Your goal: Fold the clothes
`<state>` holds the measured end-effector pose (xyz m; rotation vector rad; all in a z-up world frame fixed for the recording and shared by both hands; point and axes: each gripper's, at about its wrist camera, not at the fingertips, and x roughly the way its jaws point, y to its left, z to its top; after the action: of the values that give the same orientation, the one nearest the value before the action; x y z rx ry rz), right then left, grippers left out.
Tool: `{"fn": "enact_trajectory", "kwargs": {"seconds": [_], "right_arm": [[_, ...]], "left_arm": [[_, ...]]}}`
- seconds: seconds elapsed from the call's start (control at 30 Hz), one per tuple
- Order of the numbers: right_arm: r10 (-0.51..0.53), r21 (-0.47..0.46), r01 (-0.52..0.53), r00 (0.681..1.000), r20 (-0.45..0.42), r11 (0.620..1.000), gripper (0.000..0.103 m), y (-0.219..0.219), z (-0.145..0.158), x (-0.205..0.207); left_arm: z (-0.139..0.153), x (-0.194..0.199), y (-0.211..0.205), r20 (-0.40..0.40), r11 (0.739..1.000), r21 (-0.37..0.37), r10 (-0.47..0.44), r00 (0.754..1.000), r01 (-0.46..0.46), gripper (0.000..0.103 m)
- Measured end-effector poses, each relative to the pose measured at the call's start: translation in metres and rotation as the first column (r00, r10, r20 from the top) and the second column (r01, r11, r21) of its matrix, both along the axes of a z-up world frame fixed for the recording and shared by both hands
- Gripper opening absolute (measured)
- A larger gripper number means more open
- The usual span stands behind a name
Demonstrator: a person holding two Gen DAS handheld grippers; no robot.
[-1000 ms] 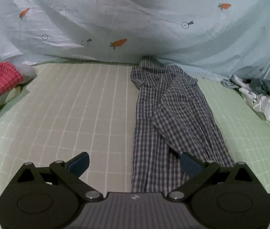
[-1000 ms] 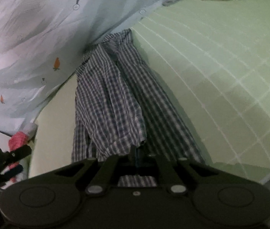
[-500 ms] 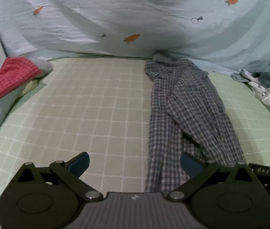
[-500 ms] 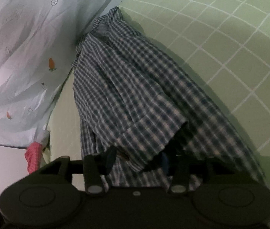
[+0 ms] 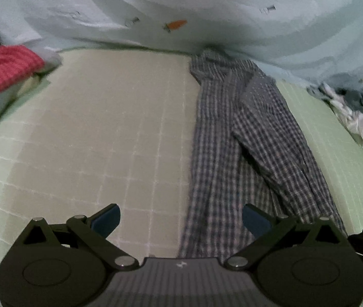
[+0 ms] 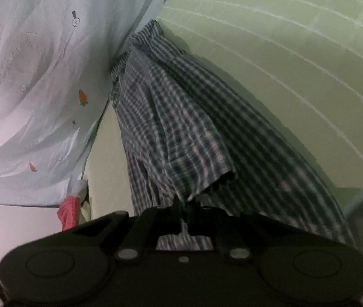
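A dark checked shirt [image 5: 235,138] lies lengthwise on the green grid-patterned bed [image 5: 120,133], collar at the far end, one sleeve folded over its body. My left gripper [image 5: 181,217] is open and empty above the shirt's near hem, its right finger over the cloth. In the right wrist view the shirt [image 6: 181,128] stretches away from me. My right gripper [image 6: 185,204] is shut on the sleeve cuff [image 6: 207,179] and holds it lifted a little off the shirt body.
A pale blue quilt with carrot prints [image 5: 181,7] is bunched along the far side of the bed. A red cloth on a folded pile [image 5: 4,69] sits at the left. A heap of white and grey clothes [image 5: 360,117] lies at the right.
My right gripper opened half a second ago and has shut again on the sleeve cuff. The left gripper has drifted slightly, staying open over the shirt's hem.
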<state>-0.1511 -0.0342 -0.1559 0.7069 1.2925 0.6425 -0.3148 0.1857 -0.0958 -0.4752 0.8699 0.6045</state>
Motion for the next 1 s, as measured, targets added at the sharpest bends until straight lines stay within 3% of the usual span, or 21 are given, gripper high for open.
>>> {"fn": "enact_trajectory", "kwargs": {"seconds": [0.2,0.27,0.37,0.47,0.6,0.63,0.77,0.87,1.0], "right_arm": [[0.029,-0.062,-0.035,0.996,-0.085,0.997,0.004,-0.011,-0.026,-0.013],[0.046,-0.085,-0.052,0.996,-0.071,0.995,0.004,-0.011,-0.028,-0.015],[0.13,-0.154,-0.129,0.992,-0.004,0.98,0.006,-0.004,-0.017,-0.015],[0.235,-0.244,-0.204,0.966,0.107,0.948,0.012,0.006,0.003,-0.019],[0.375,-0.401,-0.248,0.885,0.277,0.882,0.031,0.014,0.027,-0.03],[0.408,-0.438,-0.251,0.857,0.313,0.863,0.042,0.013,0.031,-0.033],[0.512,-0.555,-0.248,0.765,0.391,0.794,0.06,0.009,0.034,-0.039],[0.52,-0.6,-0.223,0.763,0.384,0.769,0.069,0.01,0.026,-0.037],[0.502,-0.61,-0.208,0.786,0.36,0.764,0.072,0.004,0.015,-0.031]], "left_arm": [[-0.024,-0.002,-0.013,-0.061,0.998,-0.053,-0.042,0.997,0.039,0.099],[-0.03,-0.004,-0.016,-0.083,0.997,-0.061,-0.048,0.995,0.043,0.099],[-0.038,-0.007,-0.018,-0.114,0.996,-0.074,-0.055,0.992,0.047,0.097],[-0.044,-0.009,-0.018,-0.136,0.995,-0.088,-0.066,0.989,0.055,0.093],[-0.047,-0.009,-0.022,-0.131,0.988,-0.123,-0.105,0.986,0.089,0.08],[-0.048,-0.009,-0.024,-0.131,0.987,-0.129,-0.115,0.985,0.098,0.076],[-0.054,-0.007,-0.032,-0.156,0.981,-0.134,-0.157,0.975,0.137,0.066],[-0.059,-0.008,-0.037,-0.178,0.977,-0.143,-0.182,0.967,0.157,0.061],[-0.065,-0.011,-0.038,-0.191,0.974,-0.163,-0.185,0.964,0.155,0.061]]}}
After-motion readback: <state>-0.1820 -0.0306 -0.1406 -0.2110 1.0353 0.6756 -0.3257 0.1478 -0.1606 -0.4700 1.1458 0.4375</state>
